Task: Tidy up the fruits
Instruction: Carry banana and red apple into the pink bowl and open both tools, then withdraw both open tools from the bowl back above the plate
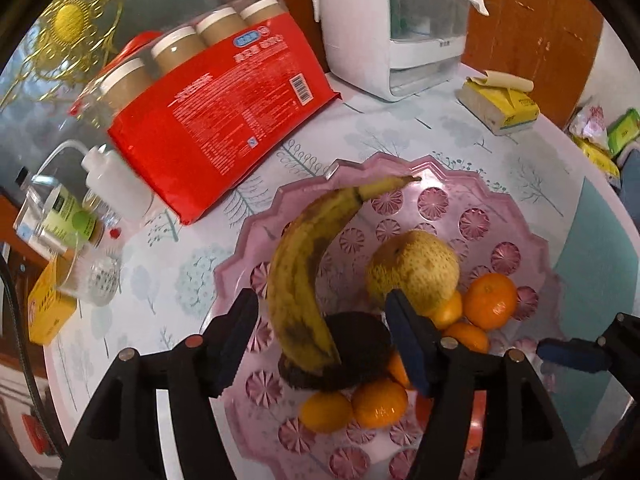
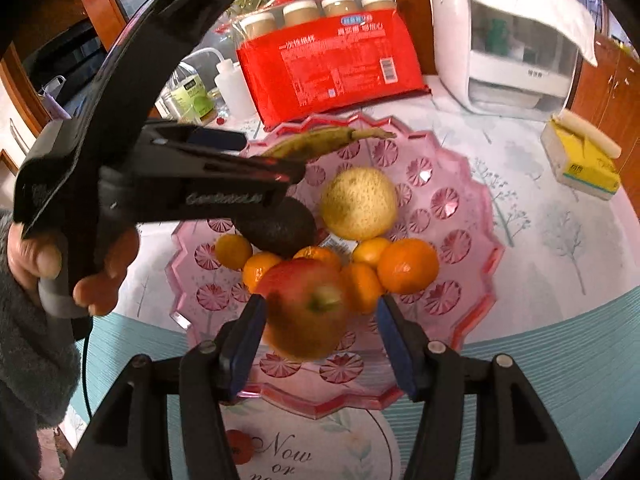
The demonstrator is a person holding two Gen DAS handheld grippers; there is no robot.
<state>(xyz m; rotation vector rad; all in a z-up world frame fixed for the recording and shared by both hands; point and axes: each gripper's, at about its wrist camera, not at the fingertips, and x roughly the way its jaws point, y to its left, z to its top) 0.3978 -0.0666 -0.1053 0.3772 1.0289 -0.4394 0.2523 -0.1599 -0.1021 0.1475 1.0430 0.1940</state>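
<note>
We have the left hand-held gripper (image 1: 322,320) about half open over the pink fruit bowl (image 1: 532,216). The banana (image 1: 298,280) lies between its pads, untouched, long axis running straight ahead from the fingers, stem at the far rim. It rests on the avocado (image 1: 360,344). Our right hand-held gripper (image 2: 320,314) sits at the near rim, pads on the apple (image 2: 306,308); we judge it gripped. Right is nearer for the next placement, among the oranges (image 2: 408,266).
</note>
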